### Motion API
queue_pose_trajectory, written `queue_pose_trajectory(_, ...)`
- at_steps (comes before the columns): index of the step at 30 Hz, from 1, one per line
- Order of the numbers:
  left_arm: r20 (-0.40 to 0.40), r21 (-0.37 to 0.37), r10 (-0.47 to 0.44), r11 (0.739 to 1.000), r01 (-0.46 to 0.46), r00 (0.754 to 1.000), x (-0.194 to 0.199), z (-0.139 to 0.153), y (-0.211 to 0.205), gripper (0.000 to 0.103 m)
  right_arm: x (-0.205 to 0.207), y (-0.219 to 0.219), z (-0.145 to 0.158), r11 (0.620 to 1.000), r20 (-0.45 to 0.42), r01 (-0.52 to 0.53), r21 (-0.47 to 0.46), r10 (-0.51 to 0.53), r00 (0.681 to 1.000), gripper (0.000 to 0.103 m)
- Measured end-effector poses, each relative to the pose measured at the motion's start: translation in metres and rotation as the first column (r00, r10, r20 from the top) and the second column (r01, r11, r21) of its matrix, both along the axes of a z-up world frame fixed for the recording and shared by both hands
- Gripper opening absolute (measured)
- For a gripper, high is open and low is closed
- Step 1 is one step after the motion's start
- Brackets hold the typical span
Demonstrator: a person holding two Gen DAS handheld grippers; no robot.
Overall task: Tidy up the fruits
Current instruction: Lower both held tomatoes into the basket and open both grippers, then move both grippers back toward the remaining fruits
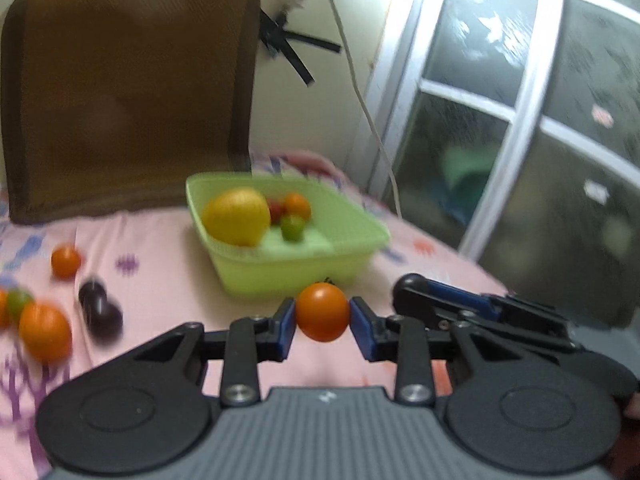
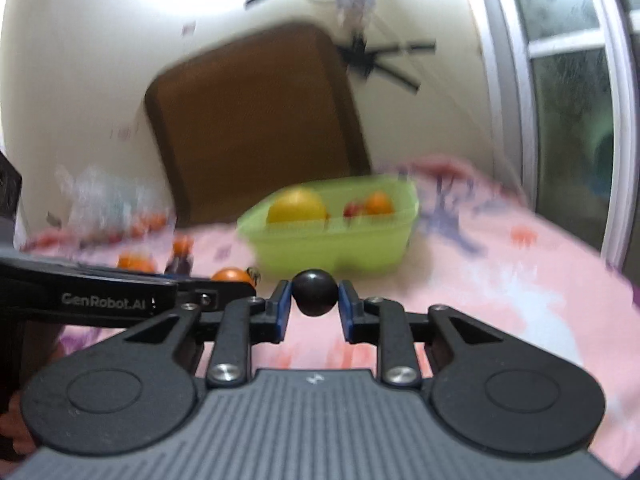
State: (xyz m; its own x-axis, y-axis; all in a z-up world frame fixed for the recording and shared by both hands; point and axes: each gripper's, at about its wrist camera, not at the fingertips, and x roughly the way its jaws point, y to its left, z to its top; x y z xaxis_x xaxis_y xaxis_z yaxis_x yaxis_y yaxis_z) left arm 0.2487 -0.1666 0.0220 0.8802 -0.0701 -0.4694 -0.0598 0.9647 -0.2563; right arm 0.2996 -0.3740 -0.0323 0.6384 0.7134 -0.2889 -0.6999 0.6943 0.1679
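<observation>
My left gripper (image 1: 322, 314) is shut on a small orange fruit (image 1: 322, 311), held above the pink cloth just in front of the green basket (image 1: 288, 268). My right gripper (image 2: 315, 294) is shut on a dark round fruit (image 2: 315, 293), also in front of the green basket (image 2: 332, 252). The basket holds a large yellow fruit (image 1: 237, 216), an orange one (image 1: 298, 205), a red one and a green one (image 1: 293, 227). The right gripper also shows at the right of the left wrist view (image 1: 412, 286); the left gripper shows at the left of the right wrist view (image 2: 236, 280).
Loose fruits lie on the cloth at the left: two orange ones (image 1: 66, 261) (image 1: 45, 332), a green one (image 1: 18, 302) and two dark ones (image 1: 100, 312). A brown chair back (image 1: 128, 92) stands behind. A window (image 1: 520, 100) is at the right. A clear plastic bag (image 2: 104, 196) lies far left.
</observation>
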Motion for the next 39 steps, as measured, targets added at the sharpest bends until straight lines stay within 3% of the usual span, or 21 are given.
queue_pose_trajectory(5, -0.003, -0.044, 0.012, 0.999, -0.012, 1.0, 0.047, 0.01, 0.015, 0.03, 0.032, 0.013, 0.022, 0.997, 0.035, 0.027, 0.068, -0.029, 0.999, 0.028)
queue_pose_trajectory(13, -0.082, -0.036, 0.063, 0.997, -0.066, 0.995, 0.087, -0.005, 0.024, 0.031, 0.066, 0.031, 0.005, 0.995, 0.015, 0.094, 0.029, -0.095, 0.995, 0.03)
queue_pose_trajectory(15, -0.084, -0.037, 0.066, 0.997, -0.069, 0.994, 0.087, -0.005, 0.026, 0.034, 0.064, 0.028, 0.007, 0.992, 0.025, 0.11, 0.061, -0.112, 0.993, 0.044)
queue_pose_trajectory(17, -0.071, -0.041, 0.068, 0.997, -0.071, 0.995, 0.082, -0.003, 0.027, 0.045, 0.065, 0.021, 0.006, 0.988, 0.02, 0.123, 0.092, -0.125, 0.992, 0.05)
queue_pose_trajectory(22, 0.002, -0.06, 0.087, 0.994, -0.087, 0.996, 0.056, 0.012, 0.041, 0.045, 0.07, 0.003, 0.003, 0.972, -0.02, 0.149, 0.179, -0.148, 0.989, 0.05)
queue_pose_trajectory(26, 0.068, -0.121, 0.174, 0.979, -0.164, 0.982, 0.008, 0.022, 0.075, 0.045, 0.073, -0.01, 0.001, 0.955, -0.087, 0.194, 0.223, -0.179, 0.98, 0.05)
queue_pose_trajectory(29, 0.071, -0.145, 0.302, 0.946, -0.289, 0.951, -0.043, 0.019, 0.111, 0.045, 0.074, -0.014, -0.001, 0.952, -0.134, 0.213, 0.222, -0.186, 0.973, 0.05)
queue_pose_trajectory(32, 0.024, -0.147, 0.449, 0.886, -0.441, 0.893, -0.091, 0.006, 0.151, 0.045, 0.063, -0.015, -0.001, 0.953, -0.151, 0.207, 0.221, -0.176, 0.973, 0.05)
queue_pose_trajectory(35, -0.016, -0.157, 0.525, 0.839, -0.52, 0.851, -0.122, -0.009, 0.175, 0.045, 0.046, -0.002, 0.002, 0.966, -0.139, 0.136, 0.219, -0.107, 0.985, 0.05)
queue_pose_trajectory(39, -0.022, -0.185, 0.511, 0.842, -0.506, 0.859, -0.126, -0.021, 0.18, 0.045, 0.018, 0.045, 0.007, 0.986, -0.128, -0.076, 0.146, 0.095, 0.987, 0.05)
